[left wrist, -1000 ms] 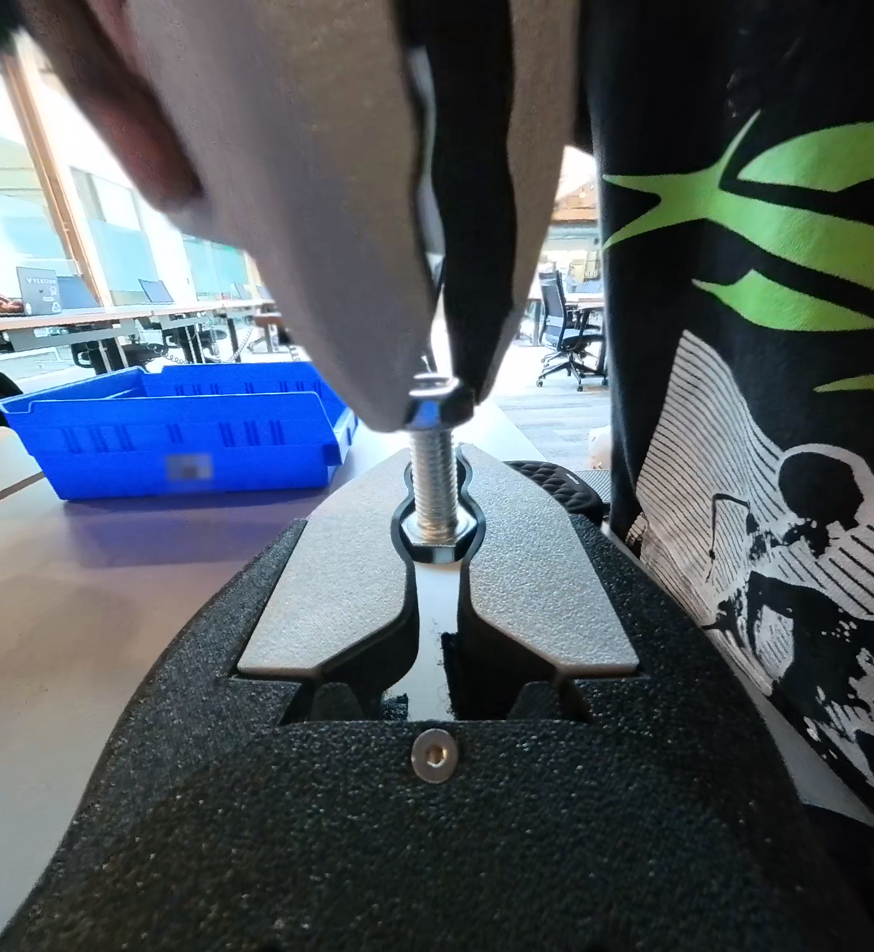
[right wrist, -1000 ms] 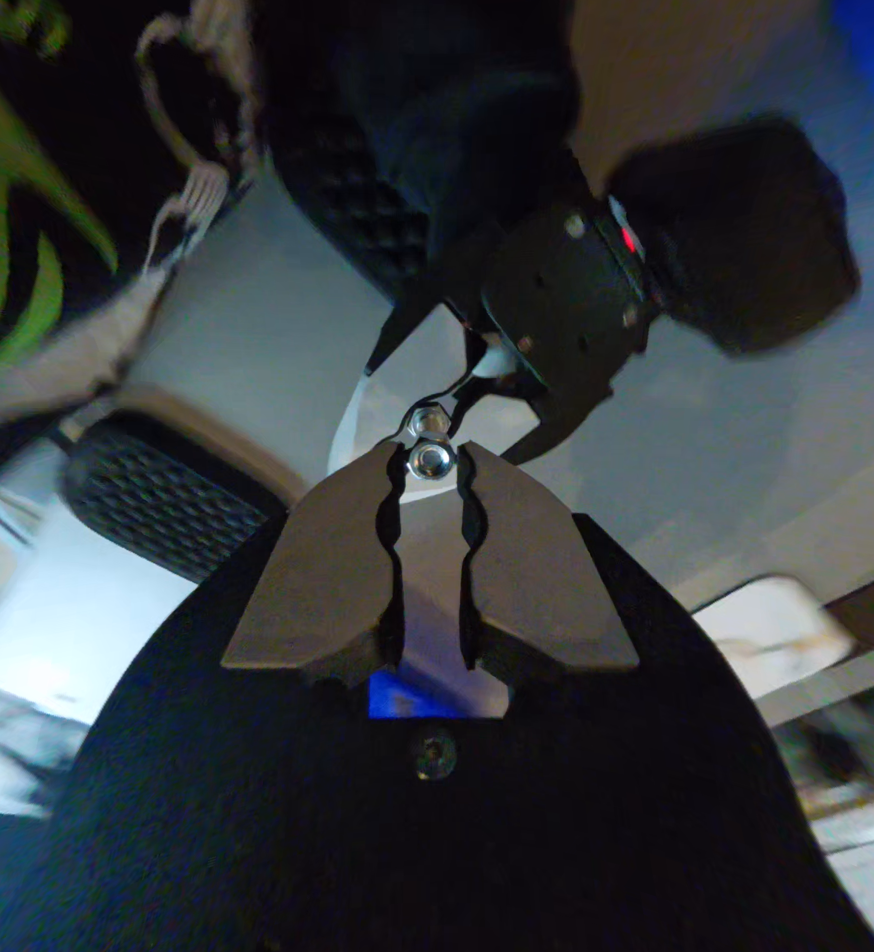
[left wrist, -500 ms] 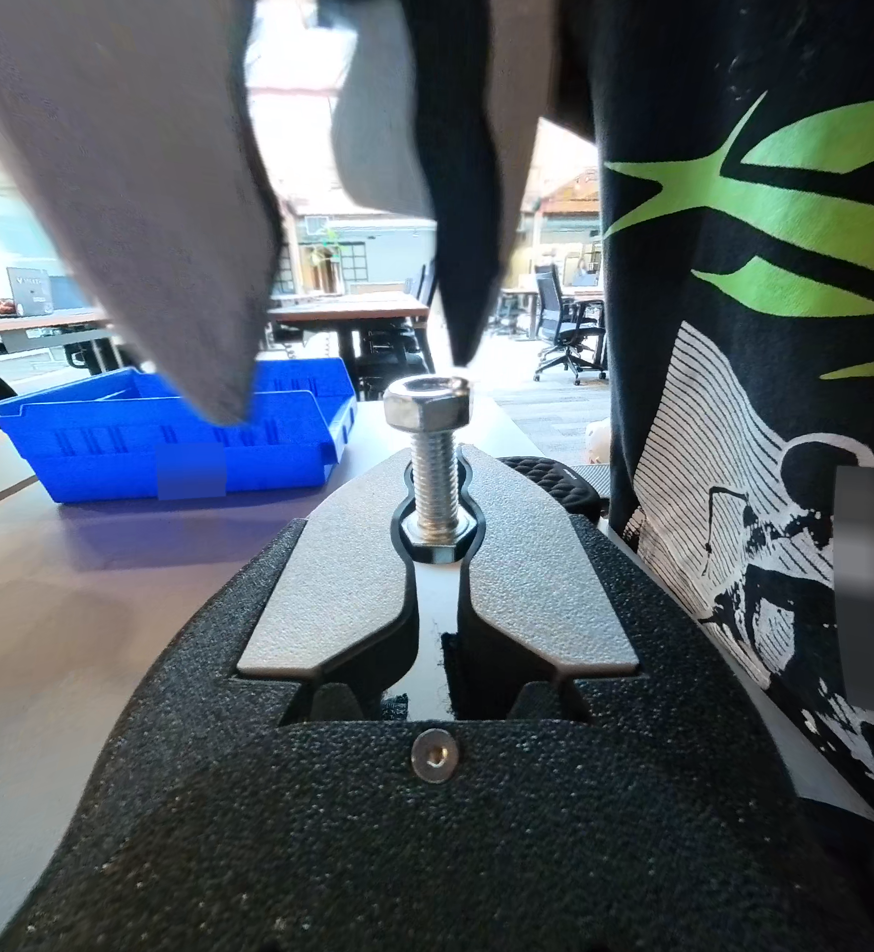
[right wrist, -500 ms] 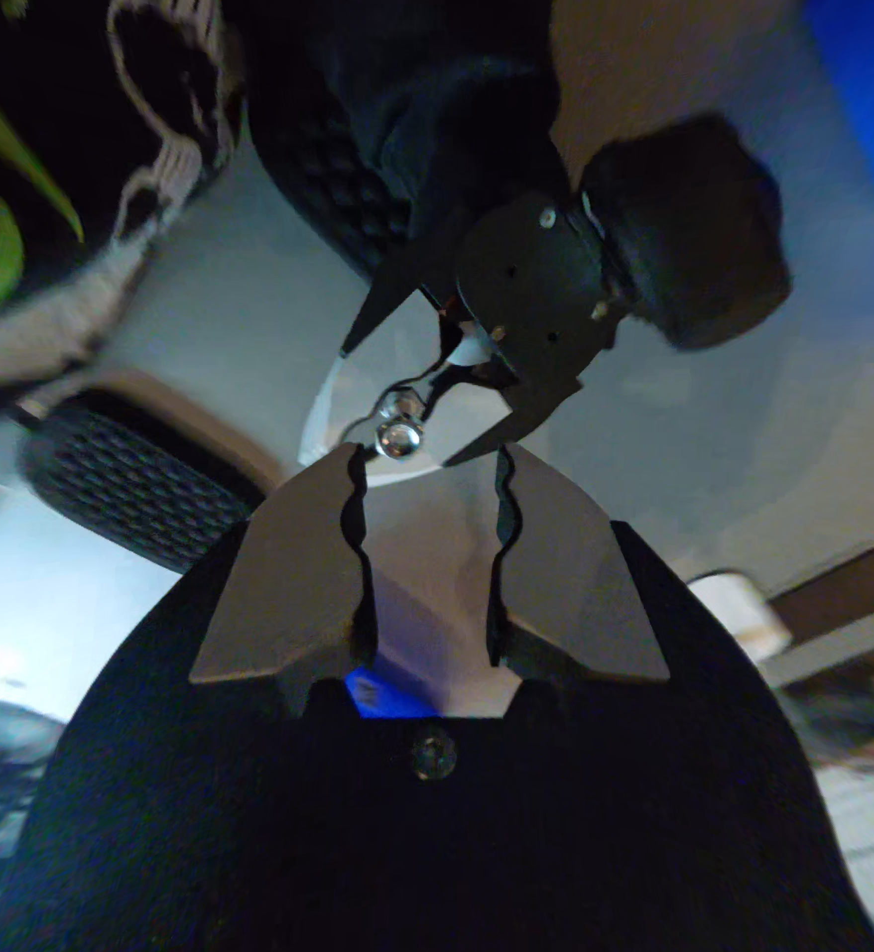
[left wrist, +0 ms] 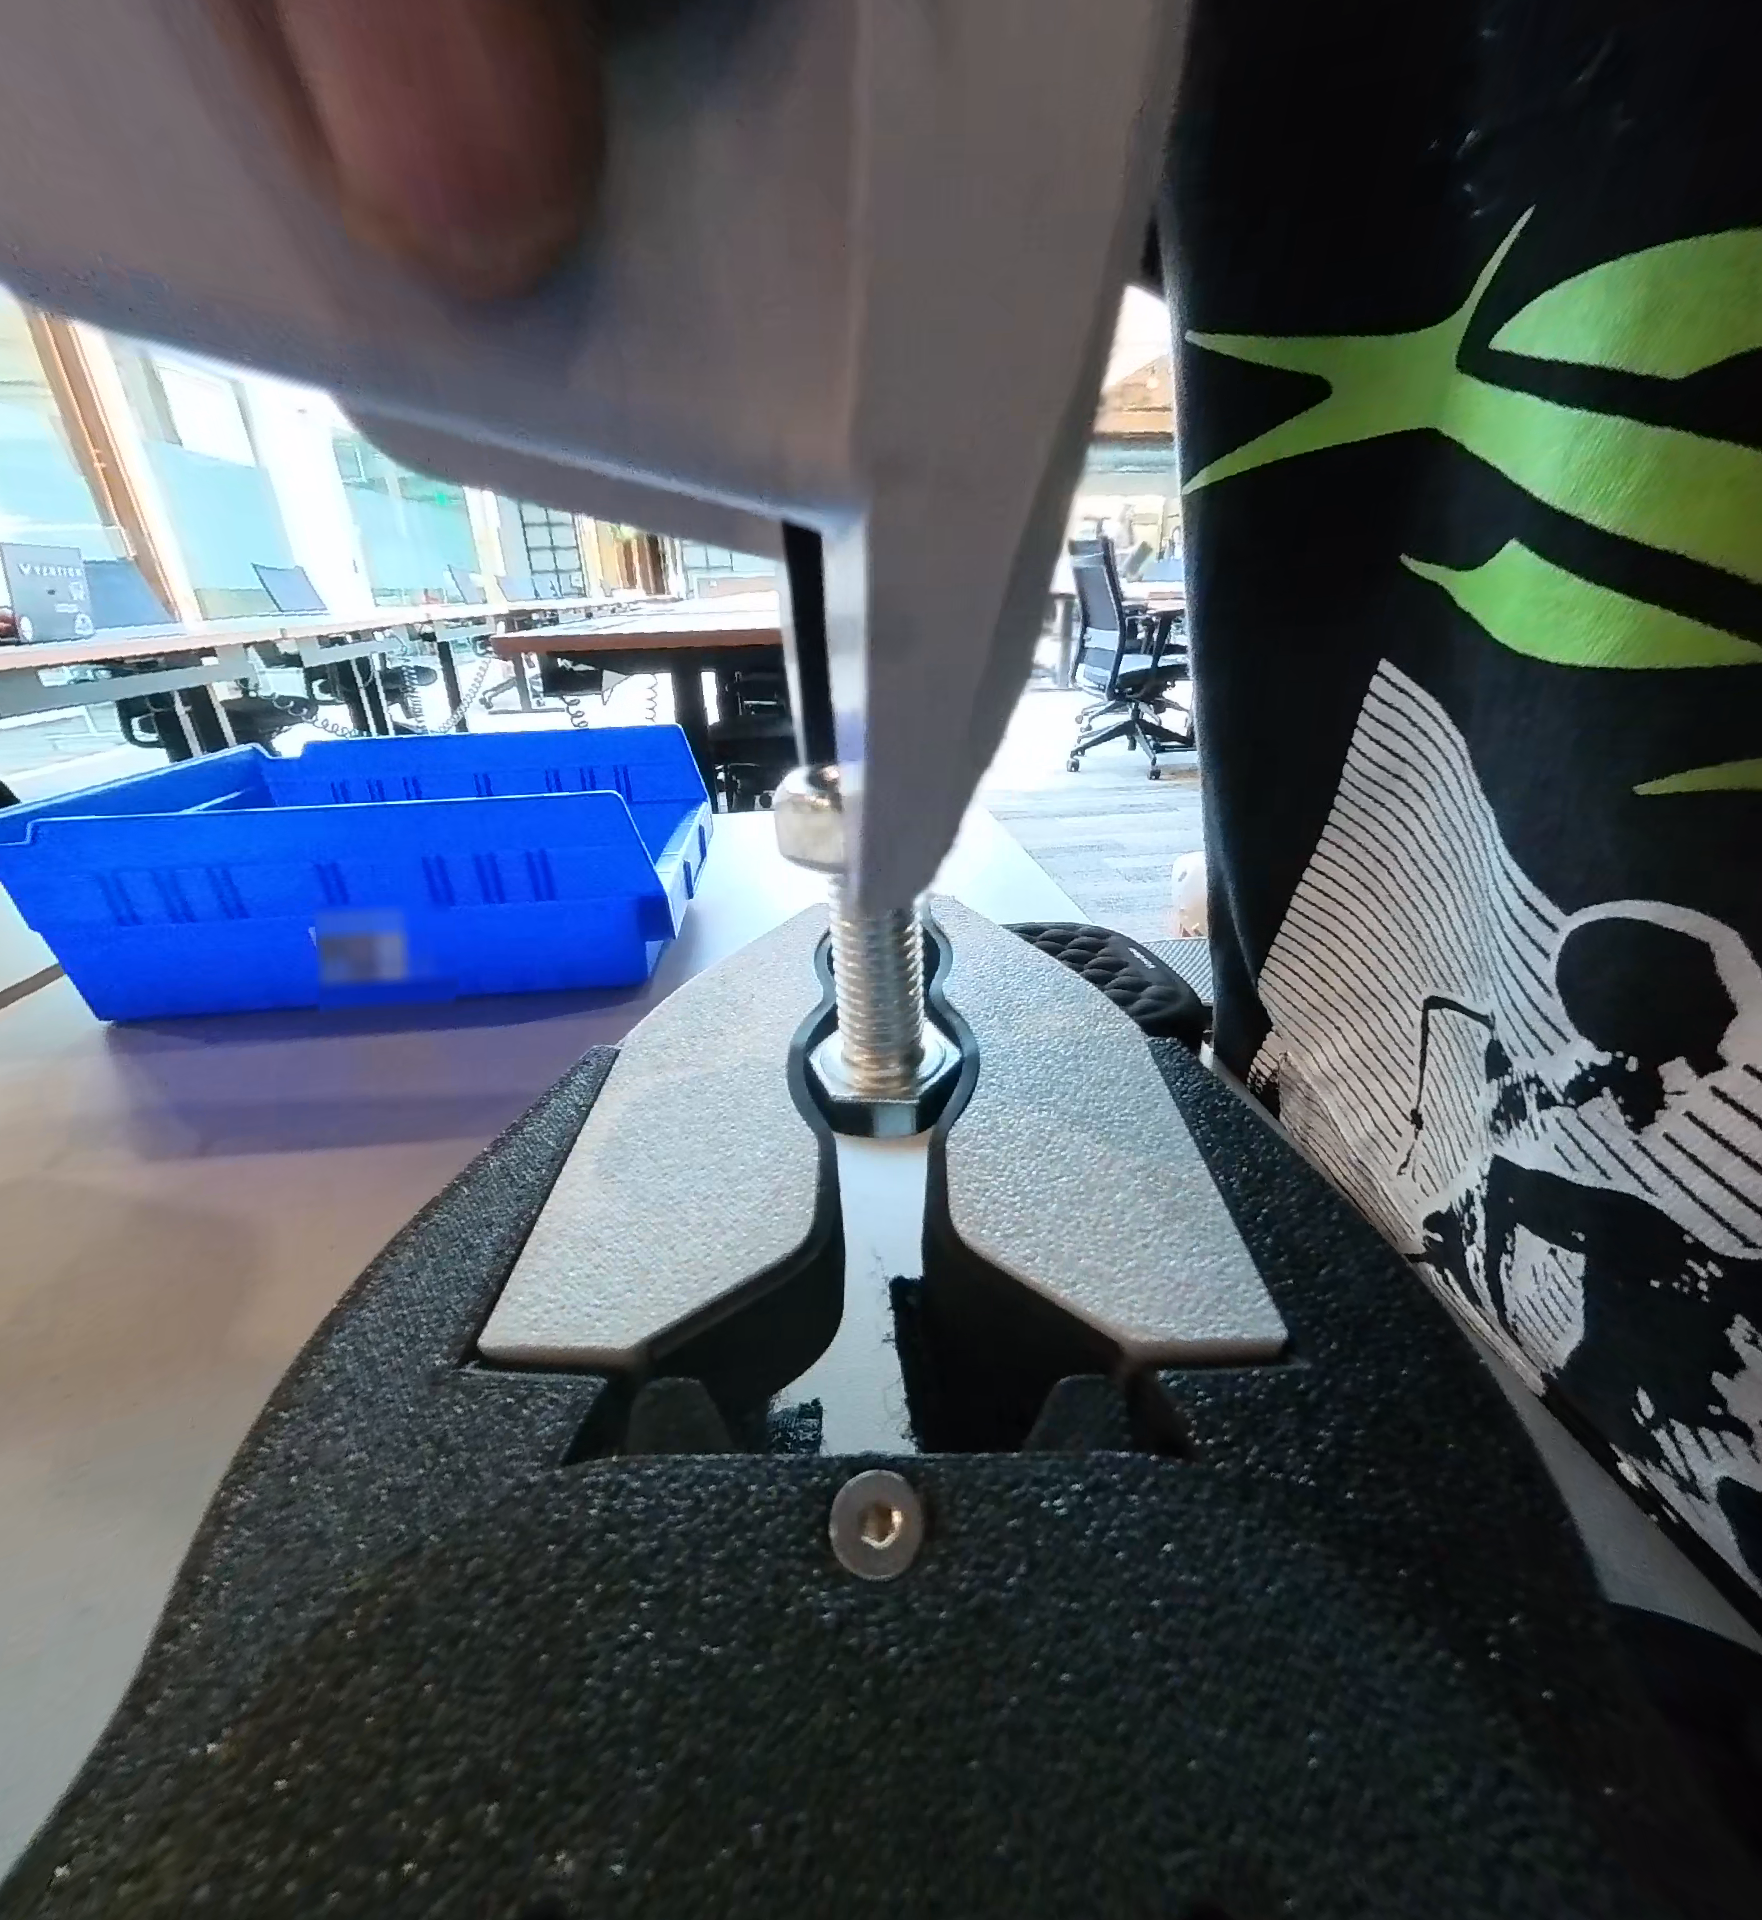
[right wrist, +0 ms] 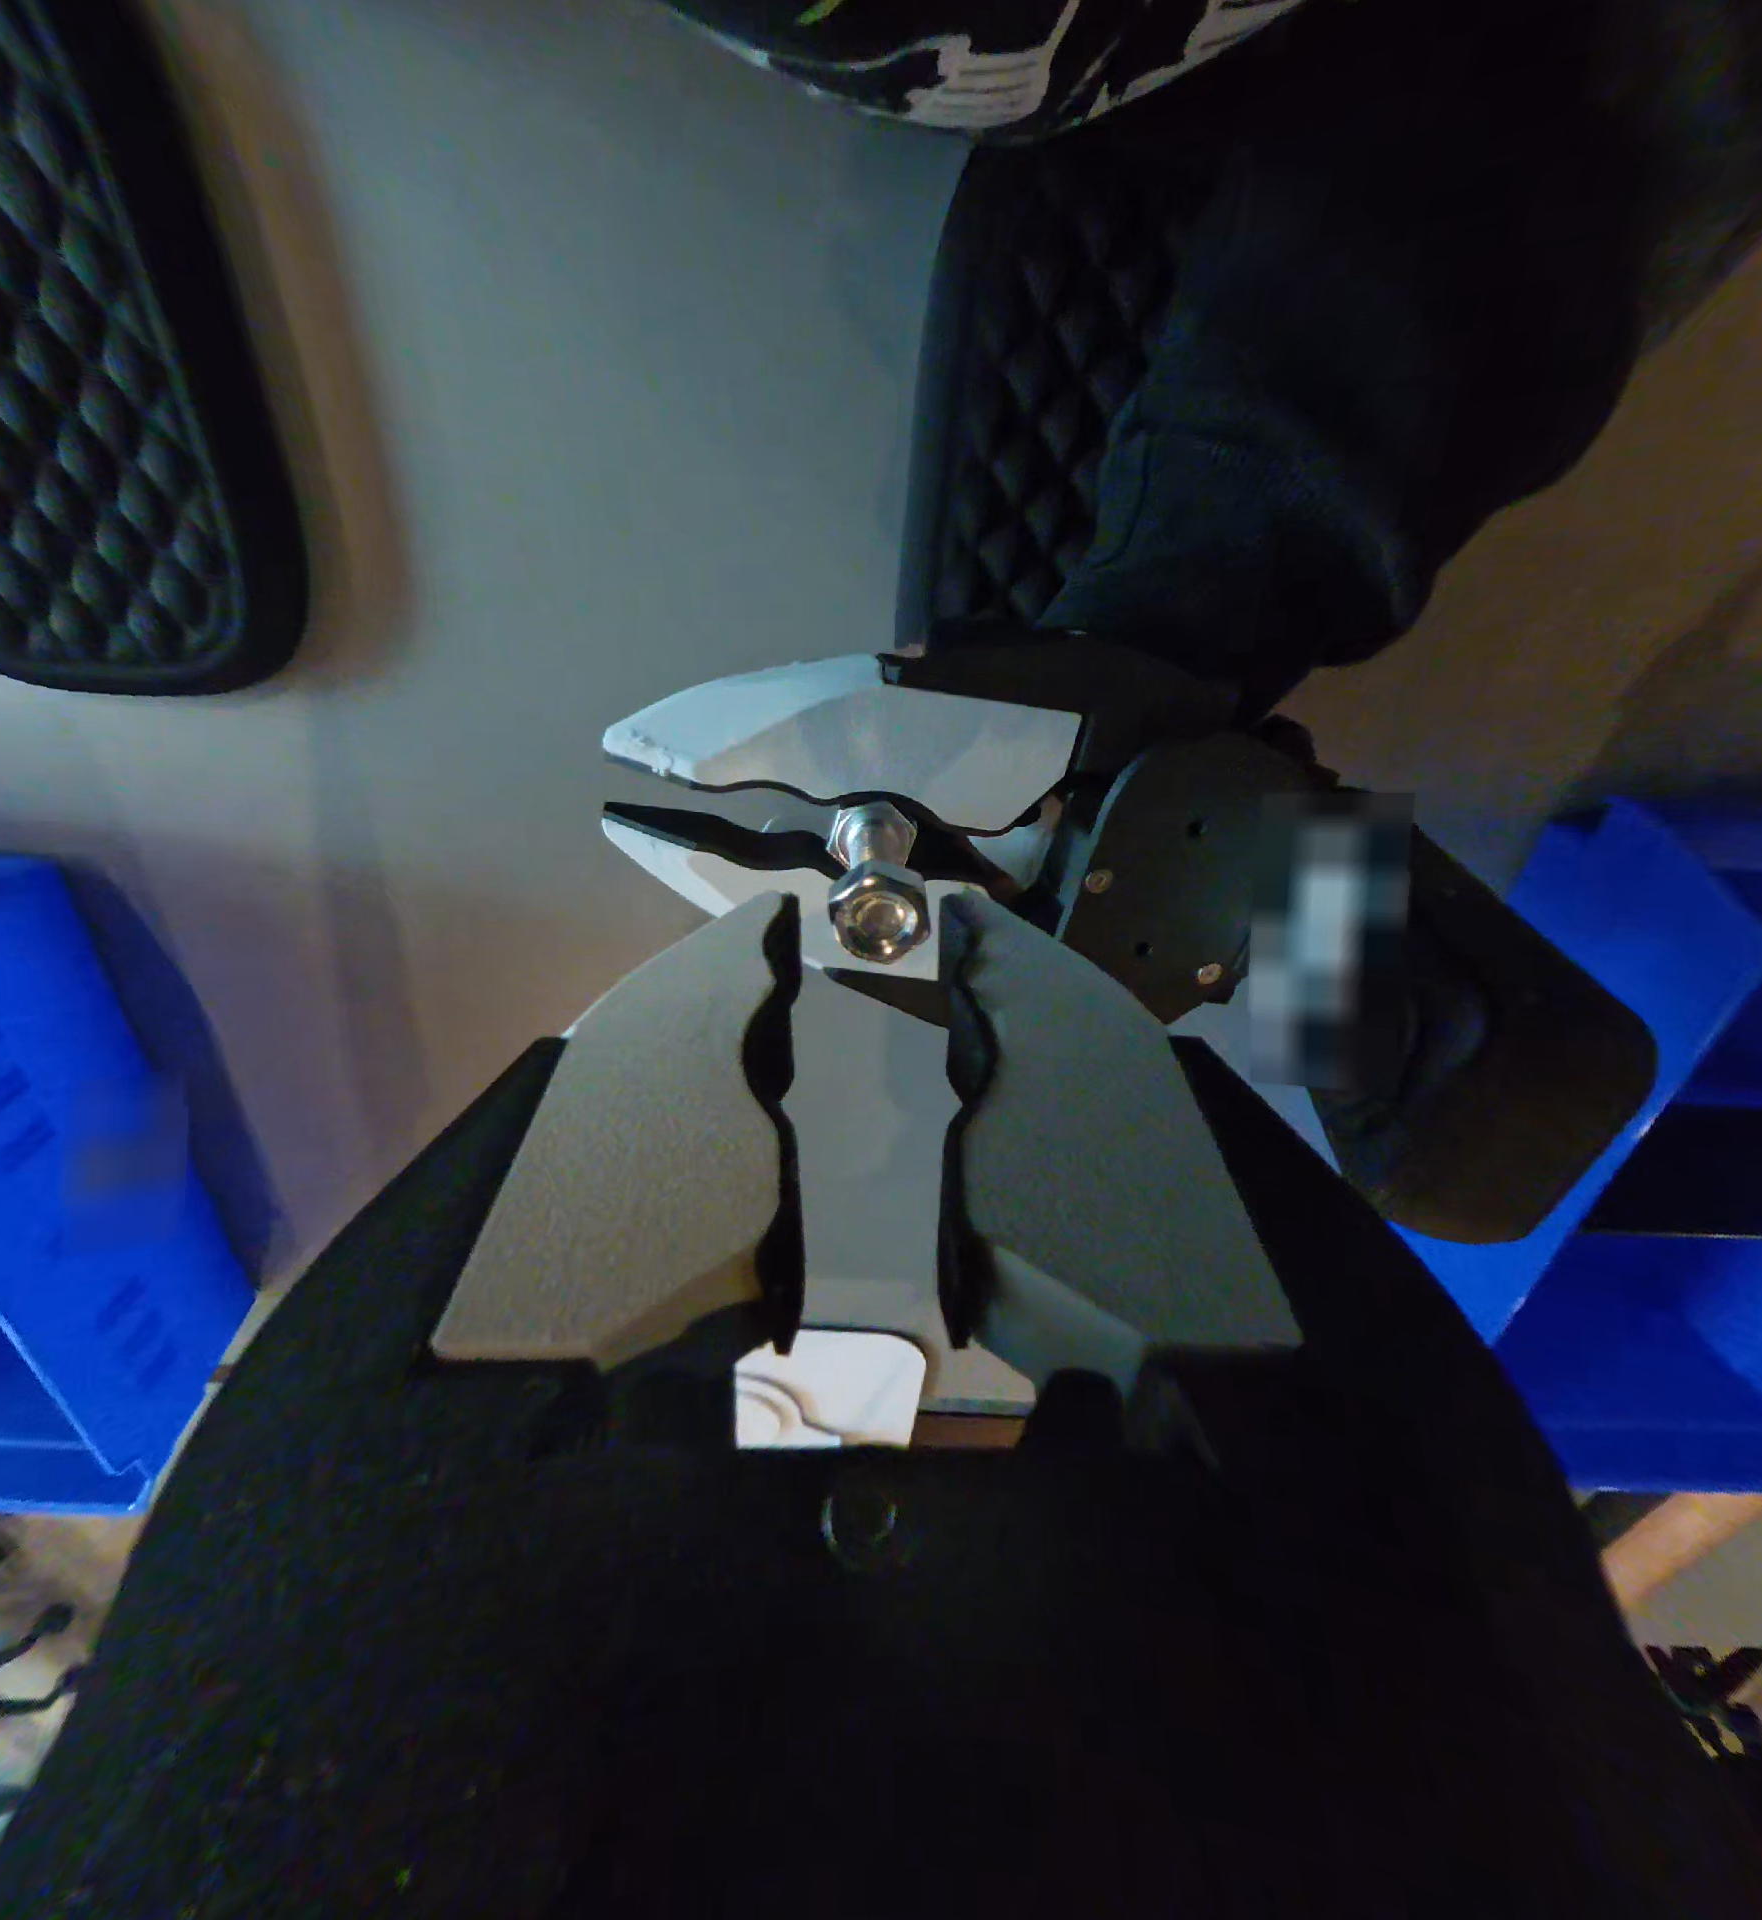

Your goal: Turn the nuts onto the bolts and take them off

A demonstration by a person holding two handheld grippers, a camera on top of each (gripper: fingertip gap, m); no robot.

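Note:
In the left wrist view my left gripper [left wrist: 882, 935] is shut on a steel nut [left wrist: 882, 1091]. A bolt [left wrist: 872, 987] stands upright through the nut, its head [left wrist: 809, 821] on top. A finger [left wrist: 939, 675] of my right gripper comes down from above and covers part of the head. In the right wrist view my right gripper [right wrist: 866, 940] is slightly open, with its tips on either side of the bolt head [right wrist: 879, 914] and small gaps showing. The left gripper [right wrist: 612, 784] lies crosswise beyond it, clamped on the nut [right wrist: 872, 831].
A blue bin [left wrist: 337, 862] sits on the grey table [left wrist: 77, 1247] to the left. More blue bins [right wrist: 1687, 1299] flank the right wrist view. A black textured pad [right wrist: 56, 364] lies on the table. A person's black printed shirt [left wrist: 1531, 727] is close on the right.
The right gripper let go of the bolt head, opened wide and pulled back. It has now turned and come back over the head with its fingers narrowed. The left gripper has not moved.

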